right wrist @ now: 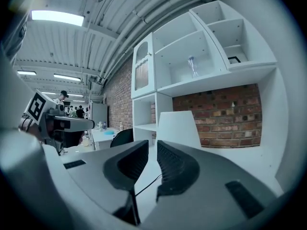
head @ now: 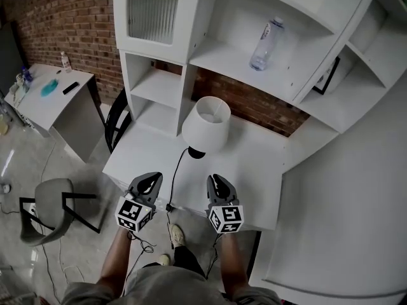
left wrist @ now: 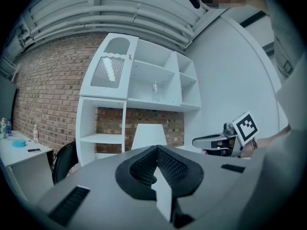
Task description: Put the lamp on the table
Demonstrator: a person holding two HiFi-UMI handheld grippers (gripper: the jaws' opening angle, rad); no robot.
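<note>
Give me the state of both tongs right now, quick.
Left tongs: closed, holding nothing.
Right tongs: narrowly open, nothing between them.

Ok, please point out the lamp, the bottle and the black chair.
lamp [head: 205, 129], head view, middle of its white shade.
bottle [head: 264, 46], head view, its clear body on the shelf.
black chair [head: 112, 127], head view, its curved backrest.

A clear bottle [head: 265, 45] stands on a shelf of the white shelf unit [head: 156, 84] against the brick wall [head: 70, 18]. A black chair [head: 116, 122] sits between it and a side desk [head: 48, 107]; a grey chair [head: 48, 208] stands apart.
</note>
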